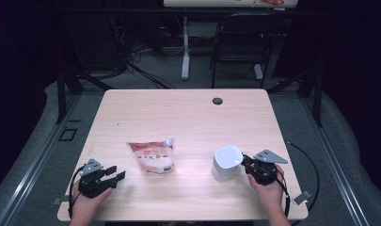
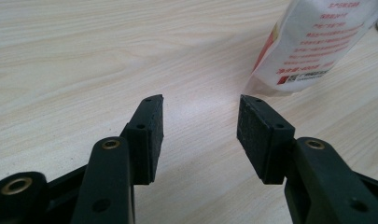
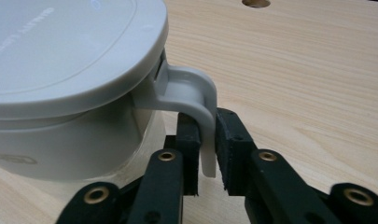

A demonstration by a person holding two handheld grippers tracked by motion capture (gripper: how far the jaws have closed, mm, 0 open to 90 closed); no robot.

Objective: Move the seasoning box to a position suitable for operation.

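A white lidded container [image 1: 226,162] [image 3: 70,60] stands at the table's front right. Its thin handle [image 3: 196,88] hangs between the pads of my right gripper [image 1: 244,161] [image 3: 207,126], which is shut on it from the right. A red and white spouted pouch [image 1: 153,157] [image 2: 312,46] lies at the front centre. At the front left, my left gripper [image 1: 116,173] [image 2: 200,107] rests low over the wood. It is open, with nothing between its pads. The pouch's corner lies just beyond its right pad.
The light wooden table [image 1: 178,117] has a cable hole [image 1: 218,100] [image 3: 255,3] near its far edge. A dark chair [image 1: 244,42] and a white desk leg [image 1: 185,52] stand on the floor behind the table. A cable [image 1: 310,165] loops off the table's right side.
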